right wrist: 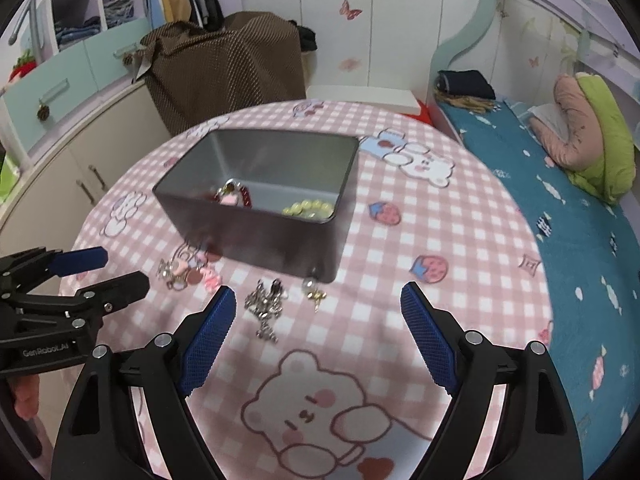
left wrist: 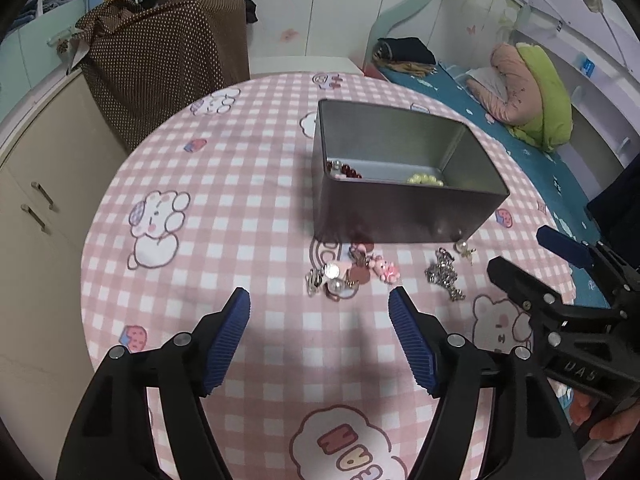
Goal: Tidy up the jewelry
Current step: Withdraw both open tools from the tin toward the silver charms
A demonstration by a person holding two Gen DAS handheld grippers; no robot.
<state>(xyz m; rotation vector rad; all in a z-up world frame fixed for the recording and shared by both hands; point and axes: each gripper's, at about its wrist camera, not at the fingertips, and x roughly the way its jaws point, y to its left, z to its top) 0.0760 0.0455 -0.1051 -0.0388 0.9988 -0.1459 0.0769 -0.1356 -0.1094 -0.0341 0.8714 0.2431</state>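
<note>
- Looking from the left wrist: the left gripper (left wrist: 319, 300) has its jaws wide apart, with nothing between them and nothing touched.
- Just ahead of its blue fingertips (left wrist: 240, 300) lies a small pile of charms (left wrist: 348, 276) on the pink checked cloth (left wrist: 208, 200).
- Ahead and to the right is a silver chain (left wrist: 444, 274), with a tiny pearl earring (left wrist: 465, 249) past it.
- Farther ahead stands the gray metal box (left wrist: 400, 216), its long side running left to right, open top up. Red beads (left wrist: 346, 171) and yellow beads (left wrist: 426, 179) lie inside.
- The right gripper (left wrist: 536, 252) pokes in from the right, partly cut off.
- Looking from the right wrist: the right gripper (right wrist: 318, 296) is wide open too, holding nothing.
- The silver chain (right wrist: 266, 306) lies just ahead, nearer the left finger, stretching toward and away from the gripper.
- The pearl earring (right wrist: 312, 290) is beside it, by the box corner.
- The charms (right wrist: 188, 274) look blurry here, so I cannot tell each one.
</note>
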